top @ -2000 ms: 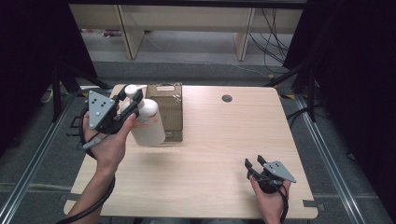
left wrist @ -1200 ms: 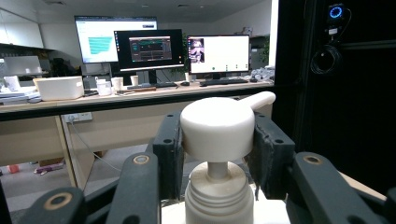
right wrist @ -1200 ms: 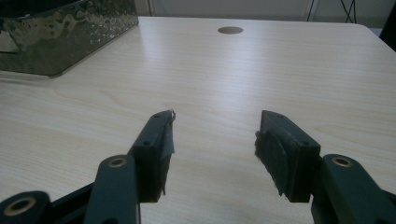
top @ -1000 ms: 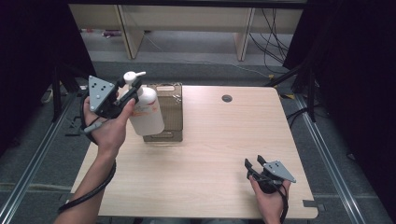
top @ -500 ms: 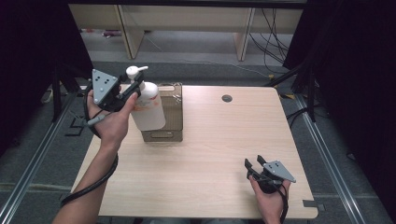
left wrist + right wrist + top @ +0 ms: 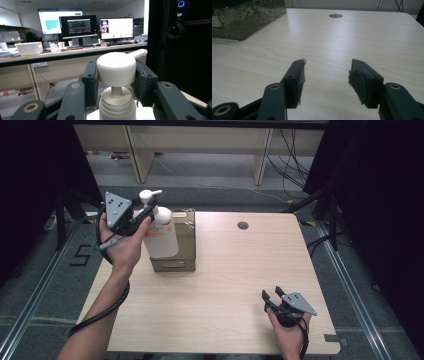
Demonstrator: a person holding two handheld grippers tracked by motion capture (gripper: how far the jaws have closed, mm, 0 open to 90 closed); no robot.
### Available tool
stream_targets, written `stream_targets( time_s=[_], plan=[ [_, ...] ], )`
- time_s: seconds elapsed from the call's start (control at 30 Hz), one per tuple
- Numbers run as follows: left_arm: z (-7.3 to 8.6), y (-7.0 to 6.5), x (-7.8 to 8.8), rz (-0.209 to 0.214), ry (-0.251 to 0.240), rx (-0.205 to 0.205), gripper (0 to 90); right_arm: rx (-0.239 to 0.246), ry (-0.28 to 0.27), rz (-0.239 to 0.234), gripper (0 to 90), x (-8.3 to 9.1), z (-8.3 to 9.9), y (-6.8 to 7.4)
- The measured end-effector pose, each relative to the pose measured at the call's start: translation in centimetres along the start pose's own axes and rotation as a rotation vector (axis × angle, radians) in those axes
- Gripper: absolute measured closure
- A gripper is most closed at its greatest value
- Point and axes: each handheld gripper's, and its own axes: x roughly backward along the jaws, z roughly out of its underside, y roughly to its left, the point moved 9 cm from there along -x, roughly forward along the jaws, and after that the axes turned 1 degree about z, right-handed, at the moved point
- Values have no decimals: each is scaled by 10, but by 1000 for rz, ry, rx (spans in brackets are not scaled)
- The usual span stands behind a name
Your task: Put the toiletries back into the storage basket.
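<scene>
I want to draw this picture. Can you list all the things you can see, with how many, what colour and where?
pump bottle: one, white, over the box at the table's back left, its pump head between the left gripper's jaws
box: one, dark olive, back left of the table
table: one, light wood, middle
hole in the table: one, dark, round, back middle
monitors: three, lit, on a far desk in the left gripper view
left gripper: one, black, holding the bottle
right gripper: one, black, jaws open, front right

Left claw (image 6: 145, 215) raised and clamped; right claw (image 6: 270, 296) low, agape.
</scene>
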Motion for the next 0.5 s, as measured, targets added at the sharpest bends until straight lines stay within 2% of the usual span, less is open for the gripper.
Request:
stream_targets(
  time_s=[0.43,0.5],
  plan=[
    [10,-1,-8,13,10,-10,590,-9,-5,3,461,0,0,0],
    [13,-2,-10,17,17,-13,590,-15,5,-10,460,0,0,2]
  ],
)
